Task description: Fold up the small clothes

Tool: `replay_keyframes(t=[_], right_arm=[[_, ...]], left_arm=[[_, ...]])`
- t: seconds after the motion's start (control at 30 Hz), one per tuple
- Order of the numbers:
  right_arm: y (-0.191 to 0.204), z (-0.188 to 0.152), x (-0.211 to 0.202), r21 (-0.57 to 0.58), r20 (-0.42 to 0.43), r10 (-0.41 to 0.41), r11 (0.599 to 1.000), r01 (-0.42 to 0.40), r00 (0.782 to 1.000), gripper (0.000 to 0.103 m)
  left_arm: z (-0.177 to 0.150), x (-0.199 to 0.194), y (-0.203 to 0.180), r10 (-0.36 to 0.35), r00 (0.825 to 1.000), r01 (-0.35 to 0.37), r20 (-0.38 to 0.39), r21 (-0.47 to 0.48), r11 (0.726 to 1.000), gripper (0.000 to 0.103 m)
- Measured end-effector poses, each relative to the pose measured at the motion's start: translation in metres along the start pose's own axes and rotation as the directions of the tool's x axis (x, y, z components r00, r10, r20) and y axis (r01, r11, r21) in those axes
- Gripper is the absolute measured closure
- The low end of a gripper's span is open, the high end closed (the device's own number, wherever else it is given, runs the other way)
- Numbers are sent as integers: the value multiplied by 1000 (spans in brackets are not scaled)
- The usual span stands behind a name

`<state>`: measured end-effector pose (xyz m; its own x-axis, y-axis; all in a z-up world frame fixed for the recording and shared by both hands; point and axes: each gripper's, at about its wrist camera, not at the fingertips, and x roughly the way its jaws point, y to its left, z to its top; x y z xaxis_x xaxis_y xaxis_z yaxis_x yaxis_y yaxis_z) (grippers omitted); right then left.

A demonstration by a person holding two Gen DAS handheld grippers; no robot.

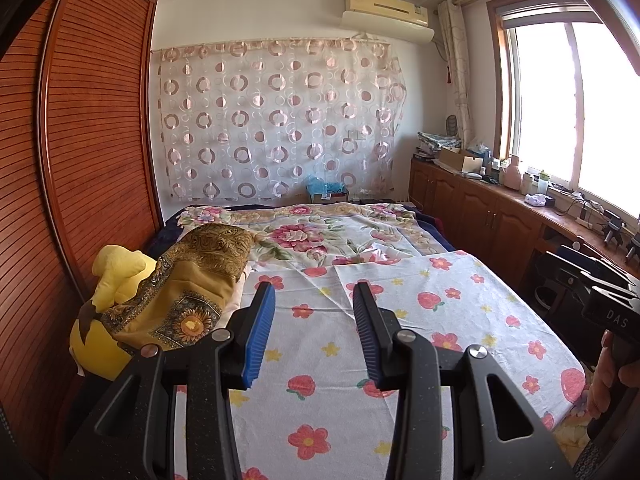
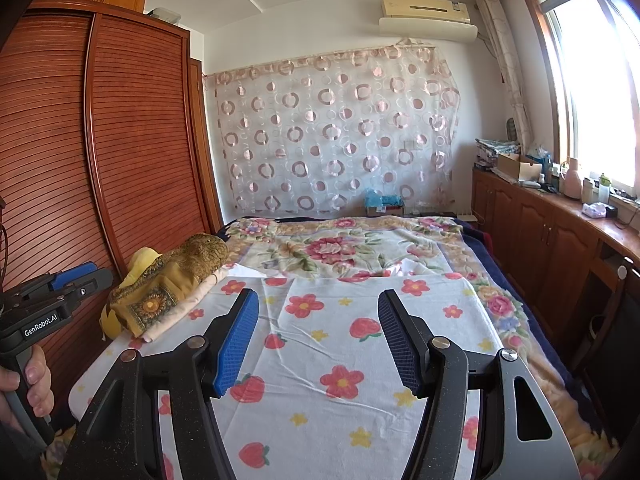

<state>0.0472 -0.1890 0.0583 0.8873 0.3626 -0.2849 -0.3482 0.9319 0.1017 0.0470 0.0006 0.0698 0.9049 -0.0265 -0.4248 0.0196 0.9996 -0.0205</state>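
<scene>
Both claws, left claw (image 1: pixel 314 312) and right claw (image 2: pixel 318 320), hover open and empty above the white strawberry-print cotton cloth (image 1: pixel 400 320); folding looks unstarted.

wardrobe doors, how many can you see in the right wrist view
3. One wardrobe door at the far left, a second door beside it, and a narrow sliver of a third door next to the circle-patterned curtain. More may lie outside the frame.
</scene>
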Motion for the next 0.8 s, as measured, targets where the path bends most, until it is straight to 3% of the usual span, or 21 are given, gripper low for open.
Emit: replay_keyframes(t=[0.8], right_arm=[[-7,-3,0,-2,2,3,1000,-3,1000,39]], left_arm=[[-2,1,1,3,1000,-3,5,2,1000,61]])
